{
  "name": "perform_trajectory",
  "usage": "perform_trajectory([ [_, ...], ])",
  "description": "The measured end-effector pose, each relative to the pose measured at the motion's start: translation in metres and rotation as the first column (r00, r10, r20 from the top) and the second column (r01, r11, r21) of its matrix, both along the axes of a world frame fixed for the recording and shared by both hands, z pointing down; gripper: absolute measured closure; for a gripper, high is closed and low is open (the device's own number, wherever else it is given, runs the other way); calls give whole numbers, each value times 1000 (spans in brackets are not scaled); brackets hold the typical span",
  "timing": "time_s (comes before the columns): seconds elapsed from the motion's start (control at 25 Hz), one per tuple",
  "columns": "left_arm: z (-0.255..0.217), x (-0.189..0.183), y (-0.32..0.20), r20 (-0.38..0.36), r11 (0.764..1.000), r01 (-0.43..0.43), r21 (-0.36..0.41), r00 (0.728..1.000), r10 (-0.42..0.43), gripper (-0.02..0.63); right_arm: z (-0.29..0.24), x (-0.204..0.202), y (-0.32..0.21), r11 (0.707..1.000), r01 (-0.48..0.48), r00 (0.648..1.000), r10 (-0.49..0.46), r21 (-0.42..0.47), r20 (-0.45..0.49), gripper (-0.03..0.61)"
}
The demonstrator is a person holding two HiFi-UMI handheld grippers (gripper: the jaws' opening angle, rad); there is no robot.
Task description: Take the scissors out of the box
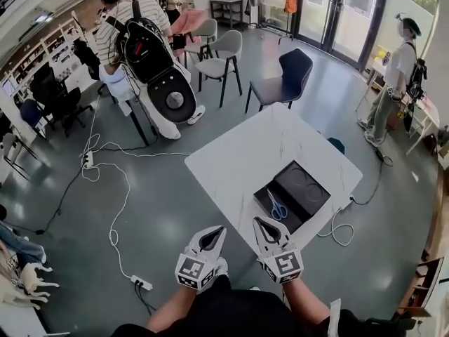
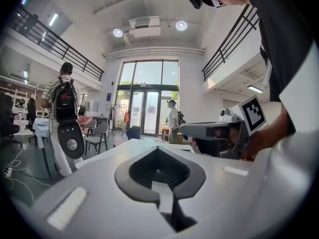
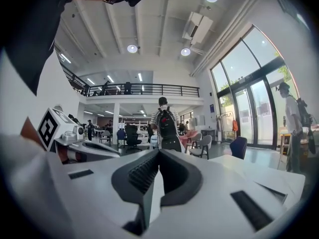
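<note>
Open black box [image 1: 309, 182] on a white surface [image 1: 238, 153], taken here as the reference thing. The scissors [image 1: 278, 208], blue-handled, lie inside the box, in the half nearest the two tongs, with the handles toward the tongs and the blades pointing away. The far half of the box shows two round hollows. The right tongs [image 1: 263, 223] stand just short of the box's near corner and do not touch it. Their own view shows the two dark pads pressed together with nothing pinched between them. The left tongs [image 1: 216, 232] stand beside the right tongs, on the side away from the box. They are likewise pressed together and empty. Both pairs point roughly level toward the box, and each carries a cube with square markers behind its jaws. A white cable [image 1: 342, 232] loops on the floor near the box, just off the edge of the surface. A dark chair [image 1: 286, 76] stands beyond the box, past the far side of the surface. A person in a striped shirt [image 1: 110, 37], wearing a black backpack, stands well beyond the box, and a second person [image 1: 400, 69] stands well apart from it by the glass doors.
</note>
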State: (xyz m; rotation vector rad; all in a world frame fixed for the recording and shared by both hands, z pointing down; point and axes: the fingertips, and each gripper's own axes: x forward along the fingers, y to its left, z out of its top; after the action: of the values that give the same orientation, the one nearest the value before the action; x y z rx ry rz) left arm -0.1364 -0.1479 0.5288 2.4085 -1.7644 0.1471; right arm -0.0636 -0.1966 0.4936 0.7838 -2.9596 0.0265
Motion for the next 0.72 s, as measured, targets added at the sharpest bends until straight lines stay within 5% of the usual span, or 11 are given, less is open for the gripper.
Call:
perform_trajectory([
  [0.4, 1, -32, -42, -30, 989, -145, 15, 989, 145, 604, 4, -27, -29, 989, -149, 987, 149, 9, -63, 571],
  [0.72, 3, -27, -72, -39, 957, -288, 40, 956, 289, 604, 13, -4, -44, 941, -337, 935, 338, 26, -107, 571],
])
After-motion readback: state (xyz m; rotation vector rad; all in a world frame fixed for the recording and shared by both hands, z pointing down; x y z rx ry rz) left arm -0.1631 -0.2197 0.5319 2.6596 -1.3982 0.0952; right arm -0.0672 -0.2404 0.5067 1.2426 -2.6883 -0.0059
